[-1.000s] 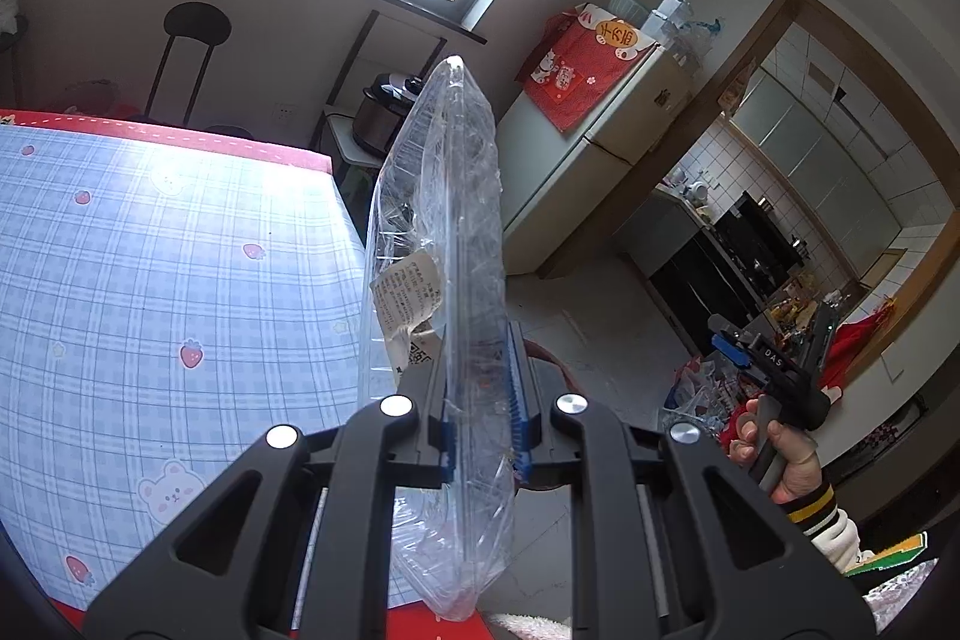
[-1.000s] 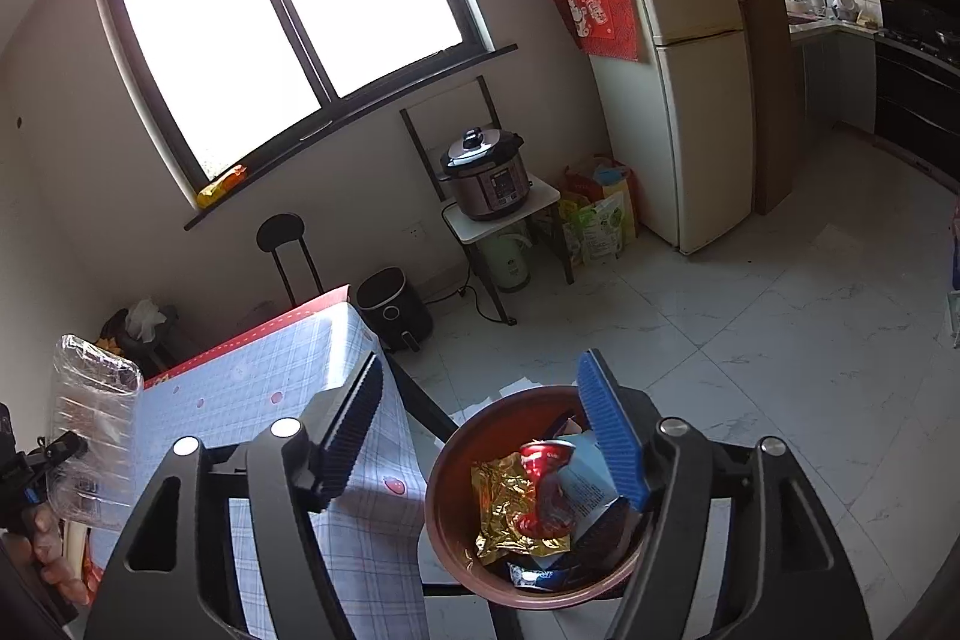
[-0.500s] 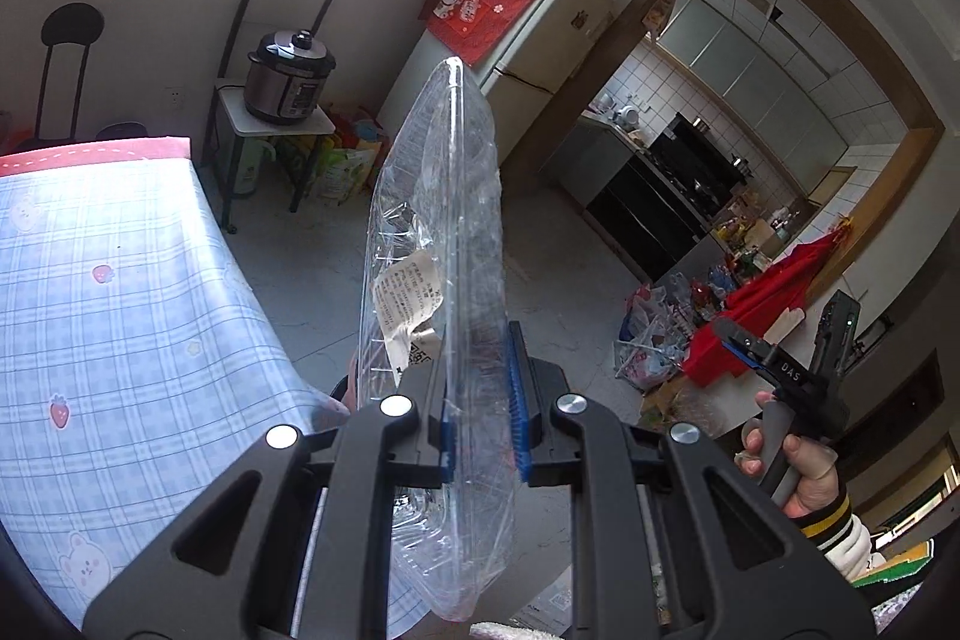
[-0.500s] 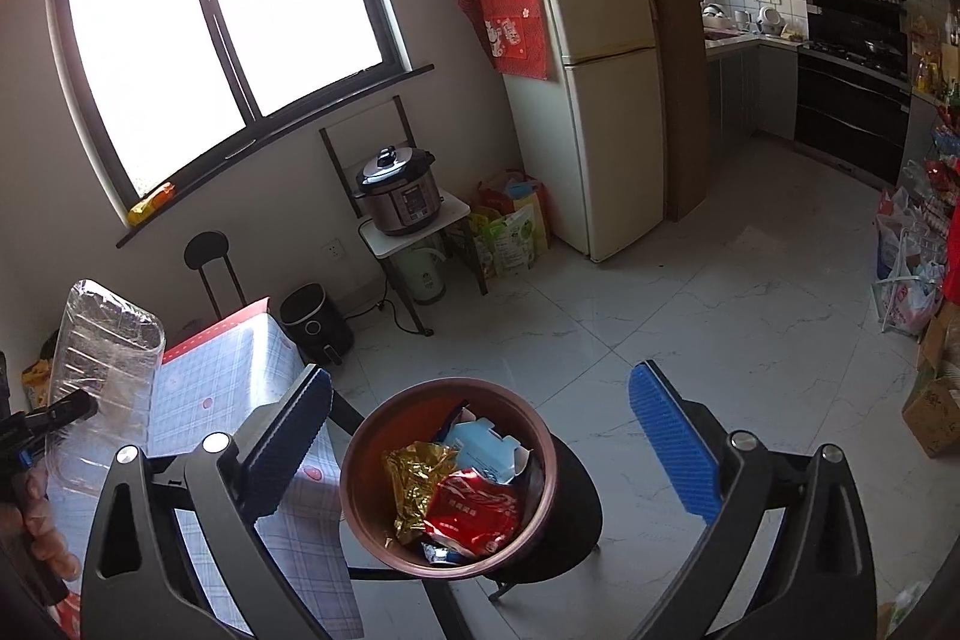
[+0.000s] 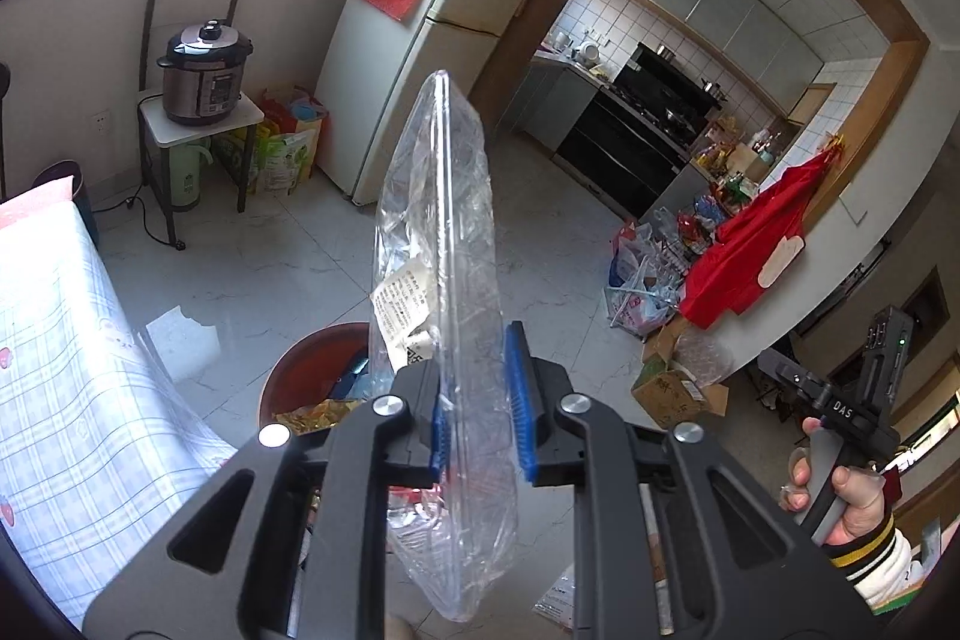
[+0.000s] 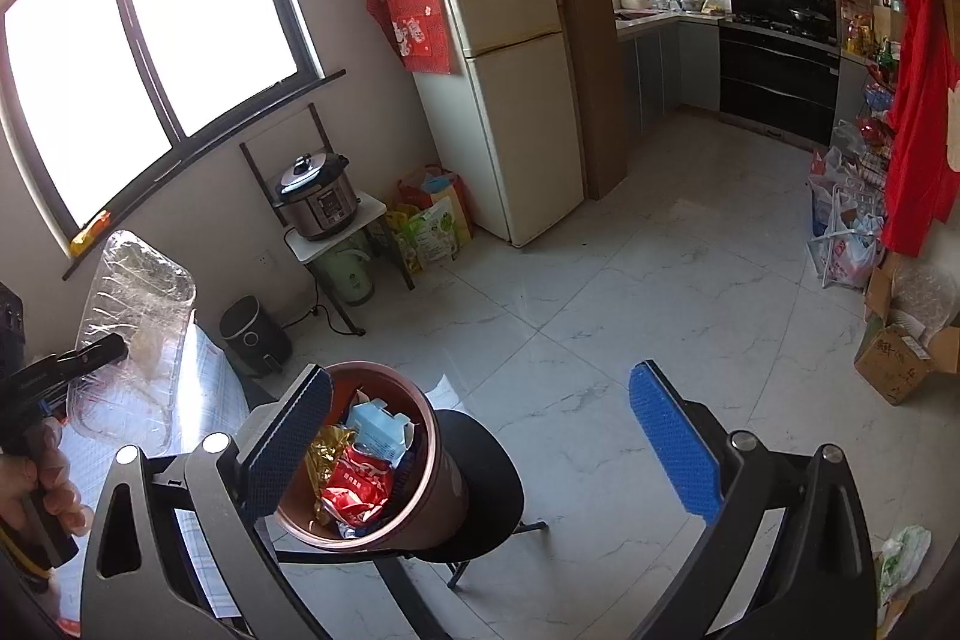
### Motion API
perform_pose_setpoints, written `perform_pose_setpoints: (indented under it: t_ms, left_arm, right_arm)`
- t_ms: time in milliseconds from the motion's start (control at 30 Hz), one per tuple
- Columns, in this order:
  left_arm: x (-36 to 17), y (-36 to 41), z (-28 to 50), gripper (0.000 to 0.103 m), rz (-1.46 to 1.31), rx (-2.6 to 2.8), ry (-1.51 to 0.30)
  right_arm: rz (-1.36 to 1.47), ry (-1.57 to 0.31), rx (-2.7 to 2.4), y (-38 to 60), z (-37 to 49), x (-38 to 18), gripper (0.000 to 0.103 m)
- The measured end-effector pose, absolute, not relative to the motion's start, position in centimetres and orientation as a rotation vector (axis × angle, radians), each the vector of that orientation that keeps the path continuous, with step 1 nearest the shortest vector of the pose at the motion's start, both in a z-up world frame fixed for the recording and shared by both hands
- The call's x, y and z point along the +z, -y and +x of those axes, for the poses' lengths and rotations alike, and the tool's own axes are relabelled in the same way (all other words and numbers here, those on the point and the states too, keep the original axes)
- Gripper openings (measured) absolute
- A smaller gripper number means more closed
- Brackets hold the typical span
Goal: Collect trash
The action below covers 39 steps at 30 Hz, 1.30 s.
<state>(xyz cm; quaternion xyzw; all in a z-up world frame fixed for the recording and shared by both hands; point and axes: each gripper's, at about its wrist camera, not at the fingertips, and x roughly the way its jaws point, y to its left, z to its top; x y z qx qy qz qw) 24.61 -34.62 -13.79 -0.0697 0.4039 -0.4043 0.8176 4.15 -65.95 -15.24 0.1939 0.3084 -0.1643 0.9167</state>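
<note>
You are holding a clear plastic tray (image 5: 441,244) on edge in your left claw (image 5: 480,403), above a brown trash bin (image 5: 312,370) that is standing on a black stool (image 6: 480,466) beside the desk with the blue checked cloth (image 5: 72,370). The jaws of that claw have just been opening: the left blue pad (image 5: 439,427) is lying against the plastic, while the right pad is standing just off it, so the tray is sitting loosely between them rather than being squeezed. A white printed label (image 5: 401,298) is showing on the tray's side. Your right claw (image 6: 480,454) is gaping at its widest with nothing between its blue pads; its left finger (image 6: 288,445) is overlapping the bin's rim in the right wrist view and its right finger is hanging over bare floor. The bin (image 6: 366,466) is holding a red wrapper (image 6: 360,484), a gold foil wrapper (image 6: 324,451) and a pale blue carton (image 6: 378,424). From the right wrist view the tray (image 6: 135,334) is showing at the far left, over the desk's edge. Your right hand (image 5: 840,490), in a striped cuff, is gripping its handle at the lower right of the left wrist view. Behind, a pressure cooker (image 6: 315,196) is sitting on a small stand next to a cream fridge (image 6: 504,82).
</note>
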Motion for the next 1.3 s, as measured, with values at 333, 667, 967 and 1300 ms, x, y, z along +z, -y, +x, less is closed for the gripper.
perform_pose_setpoints:
  t_ms: [333, 667, 967, 1300]
  left_arm:
    - [-13.5, 34.4, 24.0, 0.094, -0.136, -0.787, -0.833]
    - [-10.7, 26.6, 20.6, 0.097, -0.057, -0.619, -0.772]
    - [-7.2, 17.9, 16.9, 0.097, -0.037, -0.521, -0.693]
    - [-5.0, 7.2, 12.5, 0.097, -0.049, -0.404, -0.638]
  right_arm:
    - [0.389, -0.647, -0.294, 66.1, 4.8, -15.7, 0.097]
    - [0.314, -0.66, -0.192, 61.1, 7.7, -14.0, 0.097]
    - [0.22, -0.643, -0.161, 52.4, 7.6, -10.1, 0.097]
    - [0.117, -0.616, -0.115, 41.5, 6.4, -6.9, 0.097]
